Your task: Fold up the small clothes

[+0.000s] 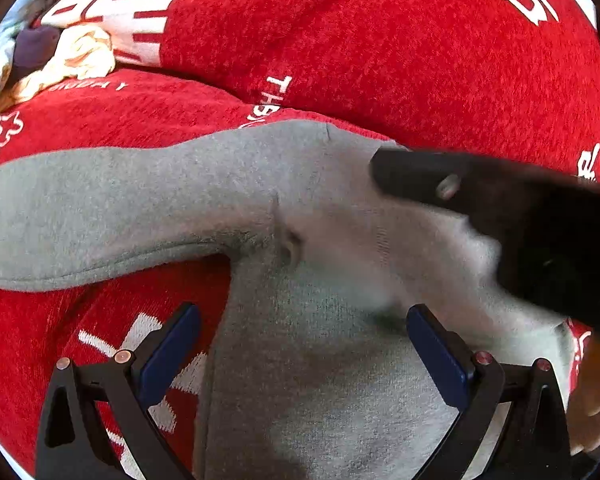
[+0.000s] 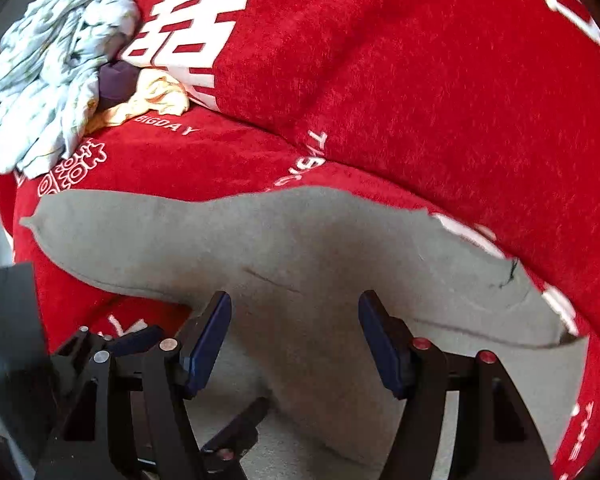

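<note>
While the grey garment [image 2: 300, 264] lies spread on the red blanket [image 2: 420, 80]:
Done: apparently one fold, blurred.
Left: further folds; pile [image 2: 60, 72] at far-left corner.
Left tool [image 1: 304, 344]: wide, empty.
Right tool [image 2: 294, 340]: wide, empty.

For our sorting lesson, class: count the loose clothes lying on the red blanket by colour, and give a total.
Grey: 1, the grey garment spread in front.
Pale patterned: 1, the crumpled pale cloth at the far left.
Cream-yellow: 1, the cream cloth.
Dark purple: 1, the purple piece.
Total: 4

Grey garment [image 2: 300, 248] – red cover [image 2: 380, 80] (white lettering), blue-padded gripper [image 2: 295, 336].
</note>
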